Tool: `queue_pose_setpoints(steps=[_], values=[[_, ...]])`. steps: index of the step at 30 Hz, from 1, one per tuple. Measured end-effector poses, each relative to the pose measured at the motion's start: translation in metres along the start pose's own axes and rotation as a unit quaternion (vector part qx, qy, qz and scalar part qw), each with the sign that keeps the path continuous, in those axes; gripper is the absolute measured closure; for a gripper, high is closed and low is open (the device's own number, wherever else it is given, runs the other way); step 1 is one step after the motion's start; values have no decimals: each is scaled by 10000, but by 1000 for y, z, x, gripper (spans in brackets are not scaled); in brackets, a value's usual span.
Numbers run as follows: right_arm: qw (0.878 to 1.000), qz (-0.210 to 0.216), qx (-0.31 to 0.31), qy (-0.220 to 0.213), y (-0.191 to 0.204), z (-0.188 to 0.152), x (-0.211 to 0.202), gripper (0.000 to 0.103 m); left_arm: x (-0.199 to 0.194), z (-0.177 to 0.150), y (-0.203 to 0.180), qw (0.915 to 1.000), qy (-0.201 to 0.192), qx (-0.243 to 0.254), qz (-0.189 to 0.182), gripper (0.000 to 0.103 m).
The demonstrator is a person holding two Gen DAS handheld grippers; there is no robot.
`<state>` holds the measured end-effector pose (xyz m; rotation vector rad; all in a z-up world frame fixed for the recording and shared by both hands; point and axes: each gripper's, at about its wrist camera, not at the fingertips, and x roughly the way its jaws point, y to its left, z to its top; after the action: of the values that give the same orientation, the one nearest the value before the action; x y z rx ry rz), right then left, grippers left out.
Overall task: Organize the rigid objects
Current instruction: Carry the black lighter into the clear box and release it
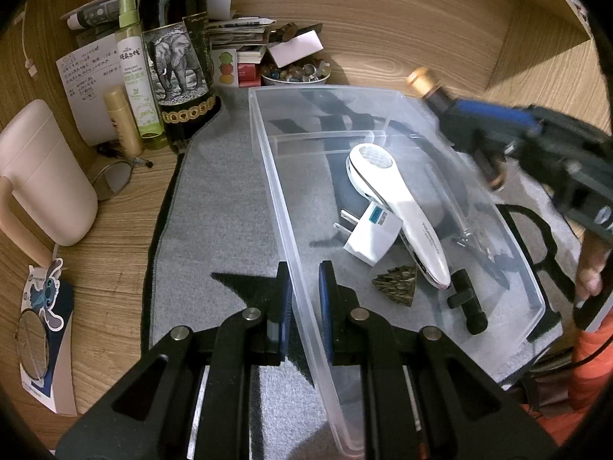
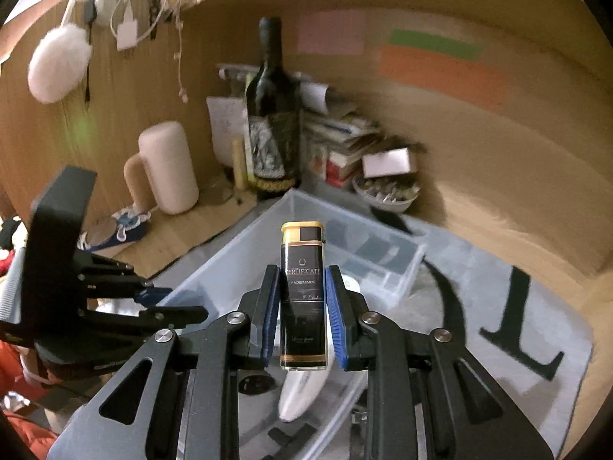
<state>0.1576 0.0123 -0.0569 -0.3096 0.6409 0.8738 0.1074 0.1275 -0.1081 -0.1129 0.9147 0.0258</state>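
Observation:
A clear plastic bin (image 1: 268, 176) sits on a grey mat. Inside lie a white handheld device (image 1: 398, 207), a white plug adapter (image 1: 371, 237), a bronze pyramid piece (image 1: 398, 287), a black tool (image 1: 467, 303) and a metal clip (image 1: 475, 241). My left gripper (image 1: 305, 280) straddles the bin's near wall, its jaws close around it. My right gripper (image 2: 300, 306) is shut on a black and gold box (image 2: 302, 291) and holds it above the bin (image 2: 237, 245). That box (image 1: 433, 88) shows at the bin's right side in the left wrist view.
A wine bottle (image 1: 176, 50), a spray bottle (image 1: 136, 73), a beige tube (image 1: 122, 122), a pink jug (image 1: 42, 176), papers and a bowl of beads (image 1: 295, 73) crowd the back left of the wooden desk. Round mirrors (image 1: 32, 345) lie at left.

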Motion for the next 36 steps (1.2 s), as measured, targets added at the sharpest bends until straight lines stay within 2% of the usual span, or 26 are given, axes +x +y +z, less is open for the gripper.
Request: queue_pose_setpoints(steps=[11, 22, 24, 29, 32, 36], values=[[9967, 12, 1, 813, -4, -13, 46, 81, 0, 0, -1, 10000, -3, 2, -7, 90], [9968, 3, 24, 802, -6, -10, 45, 81, 0, 0, -1, 10000, -1, 3, -5, 90], [9972, 11, 58, 742, -7, -9, 42, 78, 0, 0, 0, 10000, -2, 4, -4, 90], [9991, -75, 115, 406, -10, -5, 22, 55, 0, 0, 0, 10000, 0, 5, -6, 90], [9995, -169, 165, 186, -14, -2, 7, 45, 0, -1, -1, 10000, -1, 11, 2, 90], [9990, -338, 270, -98, -23, 0, -16, 41, 0, -1, -1, 10000, 0, 15, 7, 90]])
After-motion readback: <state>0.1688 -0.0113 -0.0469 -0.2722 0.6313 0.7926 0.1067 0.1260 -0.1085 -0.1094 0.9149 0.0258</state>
